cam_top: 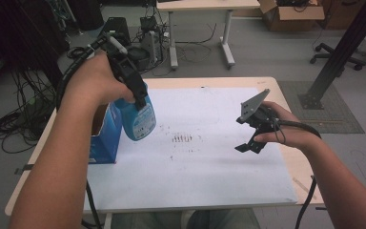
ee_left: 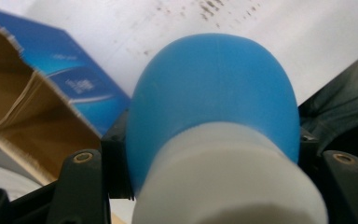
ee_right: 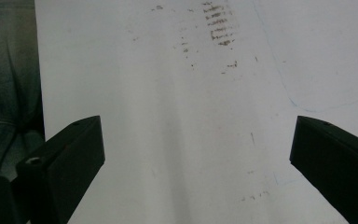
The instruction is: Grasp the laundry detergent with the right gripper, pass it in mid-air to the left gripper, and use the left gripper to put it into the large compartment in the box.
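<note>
A blue plastic bottle (cam_top: 137, 119) with a white label hangs above the white sheet (cam_top: 209, 167), held by its neck in my left gripper (cam_top: 140, 98), which is shut on it. In the left gripper view the bottle's blue body (ee_left: 214, 98) and white neck (ee_left: 228, 182) sit between the black jaws. Beside it stands an open blue cardboard box (cam_top: 107, 138) at the table's left edge, its brown inside (ee_left: 23, 112) showing. My right gripper (cam_top: 250, 143) hovers over the sheet's right part, open, with nothing between its fingers (ee_right: 70, 154).
The sheet carries a patch of dark smudges (cam_top: 182, 138) near its middle. The wooden table (cam_top: 298, 157) shows along the right rim. Beyond it stand a second table (cam_top: 200, 5), a cardboard box (cam_top: 290, 14), cables and a black frame post (cam_top: 338, 52).
</note>
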### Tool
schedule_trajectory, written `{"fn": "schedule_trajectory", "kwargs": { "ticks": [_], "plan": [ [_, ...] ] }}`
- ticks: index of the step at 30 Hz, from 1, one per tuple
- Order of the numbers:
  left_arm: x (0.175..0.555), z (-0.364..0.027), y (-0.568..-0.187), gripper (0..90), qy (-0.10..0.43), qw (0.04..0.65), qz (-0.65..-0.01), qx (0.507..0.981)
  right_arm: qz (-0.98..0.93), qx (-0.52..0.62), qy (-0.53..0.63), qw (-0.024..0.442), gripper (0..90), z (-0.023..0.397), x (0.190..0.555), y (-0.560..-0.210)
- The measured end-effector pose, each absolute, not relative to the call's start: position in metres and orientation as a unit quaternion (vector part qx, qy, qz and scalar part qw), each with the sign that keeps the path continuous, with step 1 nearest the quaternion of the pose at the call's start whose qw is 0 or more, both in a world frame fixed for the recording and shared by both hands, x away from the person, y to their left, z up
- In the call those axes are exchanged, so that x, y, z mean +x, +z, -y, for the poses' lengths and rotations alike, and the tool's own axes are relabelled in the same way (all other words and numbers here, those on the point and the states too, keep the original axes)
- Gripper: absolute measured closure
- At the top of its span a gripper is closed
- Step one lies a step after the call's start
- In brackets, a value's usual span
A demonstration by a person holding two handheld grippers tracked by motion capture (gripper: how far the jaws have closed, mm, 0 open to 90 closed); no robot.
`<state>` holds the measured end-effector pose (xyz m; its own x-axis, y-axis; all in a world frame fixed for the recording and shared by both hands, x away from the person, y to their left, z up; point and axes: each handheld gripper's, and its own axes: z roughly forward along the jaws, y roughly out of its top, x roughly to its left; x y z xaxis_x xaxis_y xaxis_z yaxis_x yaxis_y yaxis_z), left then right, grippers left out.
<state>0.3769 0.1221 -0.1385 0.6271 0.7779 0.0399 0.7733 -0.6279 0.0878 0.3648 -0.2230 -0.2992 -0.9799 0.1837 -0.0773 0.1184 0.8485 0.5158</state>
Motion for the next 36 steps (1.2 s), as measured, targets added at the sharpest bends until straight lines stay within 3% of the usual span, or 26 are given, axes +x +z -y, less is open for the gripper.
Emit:
{"fn": "schedule_trajectory", "kwargs": {
  "ticks": [16, 30, 36],
  "plan": [
    [0.393, -0.176, -0.088, 38.1, 0.03, 0.045, -0.559, 0.827, -0.968, 0.061, 0.237, 0.052, 3.3, 0.221, 0.367, -0.295],
    [0.405, -0.228, -0.082, 38.1, 0.034, 0.034, -0.679, 0.733, -0.973, 0.046, 0.221, 0.051, 3.6, 0.216, 0.371, -0.294],
    [0.406, -0.242, -0.083, 38.1, 0.032, 0.034, -0.698, 0.714, -0.974, 0.046, 0.216, 0.048, 3.6, 0.216, 0.373, -0.296]
  ]
}}
